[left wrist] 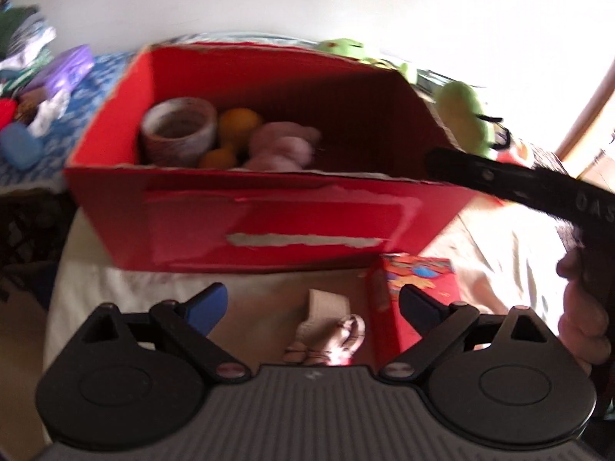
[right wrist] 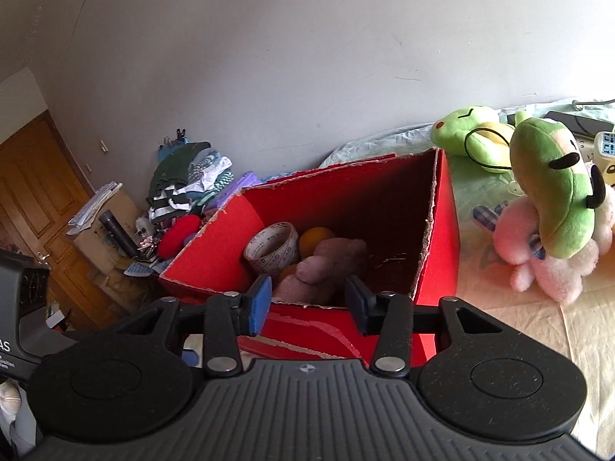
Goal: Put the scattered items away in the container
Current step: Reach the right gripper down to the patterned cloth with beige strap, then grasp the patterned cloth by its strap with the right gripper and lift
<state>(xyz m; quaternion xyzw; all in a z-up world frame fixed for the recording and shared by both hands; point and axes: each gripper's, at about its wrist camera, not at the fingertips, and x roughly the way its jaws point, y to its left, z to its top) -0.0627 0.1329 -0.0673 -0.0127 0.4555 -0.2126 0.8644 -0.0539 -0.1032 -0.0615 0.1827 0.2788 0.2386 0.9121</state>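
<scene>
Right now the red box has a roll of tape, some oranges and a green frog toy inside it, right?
Almost. The red box does hold the roll of tape and the oranges, but the soft toy inside is pinkish, not a green frog. The green frog toys sit outside, beside the box, as the right wrist view shows.

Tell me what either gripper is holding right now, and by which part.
Nothing is held. The left gripper is open above items on the bed, and the right gripper is open and empty before the red cardboard box.
</scene>
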